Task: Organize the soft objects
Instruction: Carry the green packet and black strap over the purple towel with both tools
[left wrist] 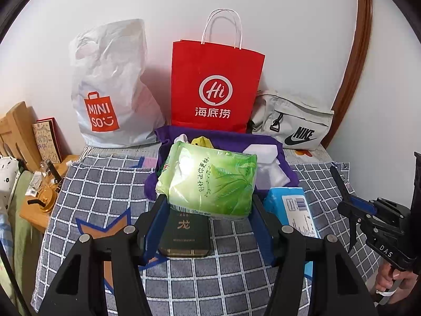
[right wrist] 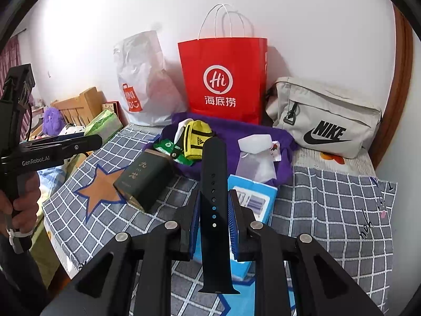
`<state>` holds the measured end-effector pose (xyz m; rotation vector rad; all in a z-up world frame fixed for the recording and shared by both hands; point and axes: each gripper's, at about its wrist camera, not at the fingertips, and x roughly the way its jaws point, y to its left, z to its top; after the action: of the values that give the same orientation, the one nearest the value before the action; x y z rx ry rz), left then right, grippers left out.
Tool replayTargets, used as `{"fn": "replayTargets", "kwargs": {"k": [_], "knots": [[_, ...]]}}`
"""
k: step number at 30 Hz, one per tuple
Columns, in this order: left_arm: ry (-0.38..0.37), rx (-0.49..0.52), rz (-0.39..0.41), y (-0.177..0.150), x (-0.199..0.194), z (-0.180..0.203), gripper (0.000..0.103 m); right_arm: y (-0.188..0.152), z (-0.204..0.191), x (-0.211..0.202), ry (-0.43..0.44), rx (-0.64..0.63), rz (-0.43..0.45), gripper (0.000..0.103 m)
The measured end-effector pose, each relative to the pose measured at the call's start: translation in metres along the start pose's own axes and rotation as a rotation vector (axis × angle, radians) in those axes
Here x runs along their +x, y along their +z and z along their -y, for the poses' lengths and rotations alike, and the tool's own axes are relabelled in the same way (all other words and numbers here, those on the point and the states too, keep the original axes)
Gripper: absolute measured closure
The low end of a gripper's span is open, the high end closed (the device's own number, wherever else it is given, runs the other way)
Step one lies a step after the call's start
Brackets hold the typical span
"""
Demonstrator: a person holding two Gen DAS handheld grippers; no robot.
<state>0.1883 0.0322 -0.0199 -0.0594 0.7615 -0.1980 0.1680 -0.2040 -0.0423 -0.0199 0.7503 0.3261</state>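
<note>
Bed under a grey checked blanket (right wrist: pixel 329 205) serves as the sorting surface. Three receptacles propped against the wall, likely sorting targets: white Miniso bag (left wrist: pixel 110 89), red paper bag (left wrist: pixel 214 84), grey Nike pouch (right wrist: pixel 323 115). Purple cloth (right wrist: pixel 236 131) in front holds small loose items. Left tongs (left wrist: pixel 209 205) closed on a green tissue pack (left wrist: pixel 210 181), lifted above a dark box (left wrist: pixel 184 237) — probably bag-bound. Right tongs (right wrist: pixel 213 223) pinch a black watch strap (right wrist: pixel 214 197), upright, clear of the blanket.
</note>
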Motion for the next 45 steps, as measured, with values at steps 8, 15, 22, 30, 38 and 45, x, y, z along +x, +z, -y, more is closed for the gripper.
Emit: {"fn": "replayTargets", "kwargs": {"k": [8, 15, 22, 30, 38, 45], "knots": [[0.003, 0.004, 0.004, 0.017, 0.011, 0.003, 0.044, 0.014, 0.014, 0.012, -0.003, 0.011, 0.003, 0.083], [0.010, -0.005, -0.008, 0.024, 0.027, -0.001, 0.044, 0.021, 0.025, 0.026, -0.014, 0.020, -0.002, 0.083], [0.003, -0.016, -0.011, 0.033, 0.037, -0.007, 0.044, 0.030, 0.031, 0.040, -0.019, 0.025, -0.003, 0.083], [0.006, -0.029, -0.004, 0.046, 0.045, -0.013, 0.044, 0.041, 0.030, 0.054, -0.008, 0.025, 0.000, 0.083], [0.008, -0.026, 0.001, 0.056, 0.052, -0.010, 0.044, 0.053, 0.031, 0.065, -0.002, 0.025, 0.004, 0.083], [0.003, -0.026, -0.004, 0.063, 0.063, -0.008, 0.044, 0.061, 0.034, 0.076, -0.006, 0.021, -0.003, 0.083]]}}
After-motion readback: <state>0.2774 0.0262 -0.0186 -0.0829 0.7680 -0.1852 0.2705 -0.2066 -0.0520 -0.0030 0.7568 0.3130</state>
